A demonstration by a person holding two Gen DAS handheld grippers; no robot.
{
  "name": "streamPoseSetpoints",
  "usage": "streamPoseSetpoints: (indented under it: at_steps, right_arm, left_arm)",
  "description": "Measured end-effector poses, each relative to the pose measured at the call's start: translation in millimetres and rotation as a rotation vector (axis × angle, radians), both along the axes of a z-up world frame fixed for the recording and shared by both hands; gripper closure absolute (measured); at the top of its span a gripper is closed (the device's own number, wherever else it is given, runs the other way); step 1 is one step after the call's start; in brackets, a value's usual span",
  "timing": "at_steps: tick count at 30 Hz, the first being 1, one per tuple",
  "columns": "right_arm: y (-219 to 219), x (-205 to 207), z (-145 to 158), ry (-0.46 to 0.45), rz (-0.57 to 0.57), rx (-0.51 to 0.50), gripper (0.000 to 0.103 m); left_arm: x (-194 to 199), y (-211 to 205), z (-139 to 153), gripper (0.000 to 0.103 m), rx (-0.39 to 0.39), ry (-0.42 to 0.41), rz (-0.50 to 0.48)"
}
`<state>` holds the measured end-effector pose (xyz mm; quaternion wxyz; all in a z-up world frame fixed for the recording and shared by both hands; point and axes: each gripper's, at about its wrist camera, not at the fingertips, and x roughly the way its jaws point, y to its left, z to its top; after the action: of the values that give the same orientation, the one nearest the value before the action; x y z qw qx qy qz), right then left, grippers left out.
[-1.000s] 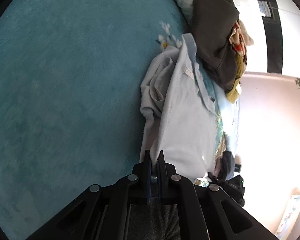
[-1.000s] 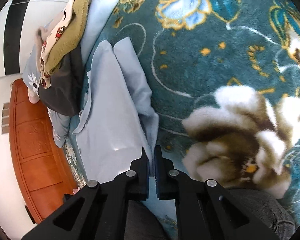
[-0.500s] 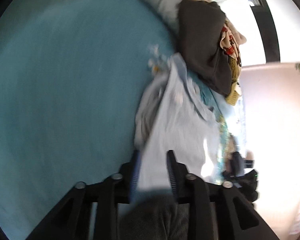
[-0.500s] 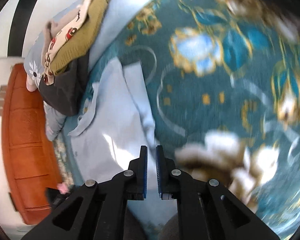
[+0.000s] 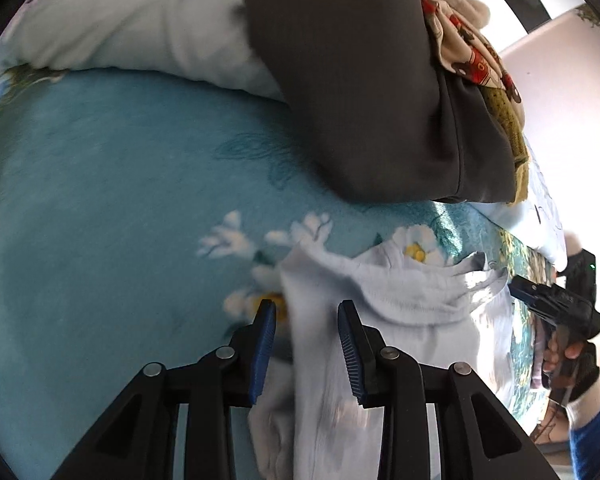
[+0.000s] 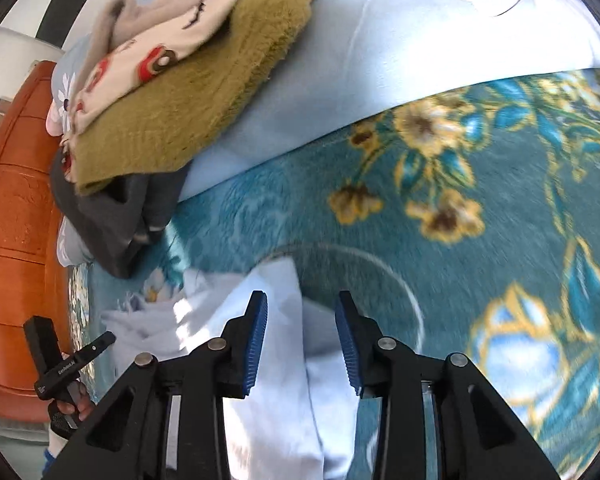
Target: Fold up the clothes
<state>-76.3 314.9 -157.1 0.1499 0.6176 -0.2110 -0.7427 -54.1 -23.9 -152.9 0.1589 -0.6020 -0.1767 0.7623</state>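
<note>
Left wrist view: the left gripper stands with blue-padded jaws apart over a pale blue garment lying on a teal floral blanket; cloth passes between the pads, which do not press it. The right gripper has just been opening, its jaws likewise apart over the same garment. A dark grey garment and an olive knit are piled beyond. White lettering on the other gripper's body is too small to read.
</note>
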Motion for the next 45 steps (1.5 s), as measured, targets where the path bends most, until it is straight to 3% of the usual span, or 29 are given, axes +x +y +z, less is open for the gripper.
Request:
streamPoseSetpoints:
  at_steps: [7,10,12,13,14,18,21,23,27,35,38,41,45]
  right_arm:
    - [-1.4,-3.0,-6.5,-0.003,0.025,-0.078,0.069]
    - [1.7,-2.9,-5.8,-0.005,0.019,-0.106,0.090]
    - [2.2,-1.0,-4.6,-0.002,0.027,-0.124,0.095]
    - [2.3,0.2,-3.9,0.000,0.032,-0.132,0.096]
    - [2.3,1.4,-3.1,0.002,0.037,-0.140,0.097]
    - [1.8,7.2,4.2,0.021,0.056,-0.175,0.099]
    - [21.6,9.3,17.5,0.085,-0.031,-0.218,0.100]
    - [31.0,3.7,14.7,0.076,-0.072,-0.220,0.100]
    - [24.7,0.8,-0.7,0.031,-0.043,-0.155,0.100]
    - [35.2,0.1,-12.1,-0.003,-0.081,-0.134,0.100]
    - [45.1,2.2,-5.0,0.003,-0.121,-0.076,0.099]
    - [70.3,10.1,4.5,0.010,-0.183,-0.014,0.099]
    - [98.9,51.7,18.1,0.002,-0.241,-0.032,0.099]
  left_arm:
    - [-14.2,-0.7,-13.7,0.070,0.123,-0.012,0.036]
    - [-13.1,-5.6,-12.7,0.070,0.180,-0.005,0.056]
    - [-11.2,-6.9,-10.2,0.075,0.209,0.009,0.052]
    - [-10.1,-6.1,-7.9,0.087,0.211,0.022,0.040]
    - [-8.7,-5.7,-5.6,0.094,0.209,0.034,0.033]
    - [-4.9,-7.2,2.7,0.096,0.240,0.080,0.036]
    - [-3.0,-14.0,11.1,0.097,0.288,0.121,0.063]
    - [-9.3,-16.3,2.3,0.097,0.257,0.093,0.080]
    - [-24.5,-7.3,-19.8,0.097,0.206,0.024,0.090]
    - [-31.4,-13.2,-23.0,0.093,0.217,-0.012,0.125]
    - [-27.0,-28.5,-18.8,0.091,0.228,-0.024,0.199]
    - [-17.8,-55.0,-14.2,0.090,0.170,-0.028,0.307]
    - [10.3,-82.9,7.2,0.090,0.102,-0.015,0.406]
